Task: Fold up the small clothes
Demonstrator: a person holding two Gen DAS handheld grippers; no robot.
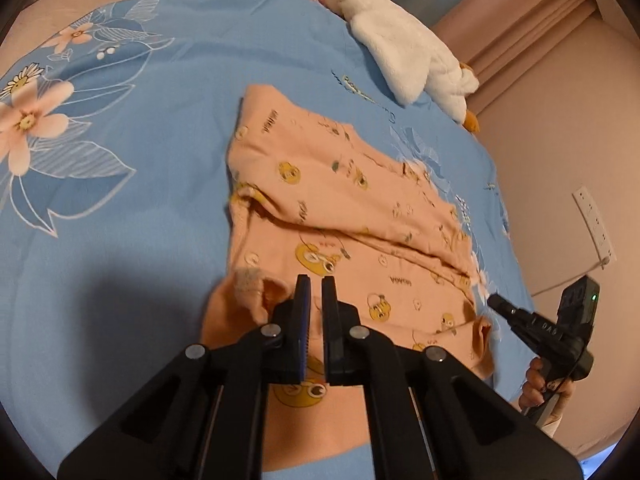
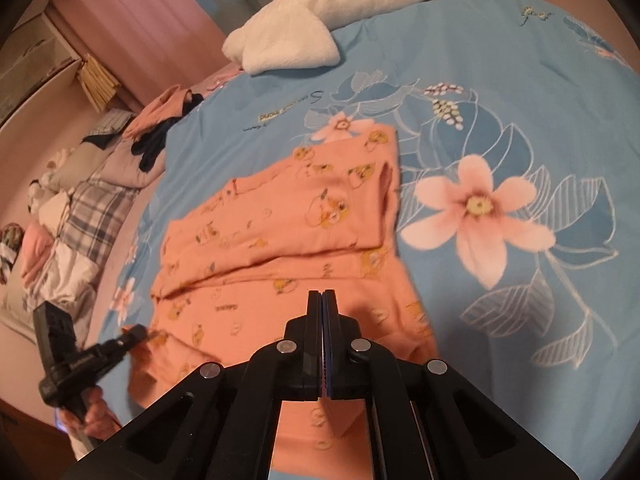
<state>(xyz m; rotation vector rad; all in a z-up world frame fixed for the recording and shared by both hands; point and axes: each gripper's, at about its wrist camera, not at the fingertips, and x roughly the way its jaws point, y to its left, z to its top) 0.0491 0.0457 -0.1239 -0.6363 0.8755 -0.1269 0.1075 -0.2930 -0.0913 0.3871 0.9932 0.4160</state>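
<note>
On the blue bedspread [image 1: 140,200], both claws (left [image 1: 316,280], right [image 2: 322,294]) pinch the peach garment [image 1: 340,208].

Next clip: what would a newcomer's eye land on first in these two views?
The peach garment with yellow cartoon prints, partly folded, lies in the middle of the blue floral bedspread. Both grippers, left and right, sit at its near edge with jaws shut. A white plush goose with an orange beak rests at the bed's far side.
</note>
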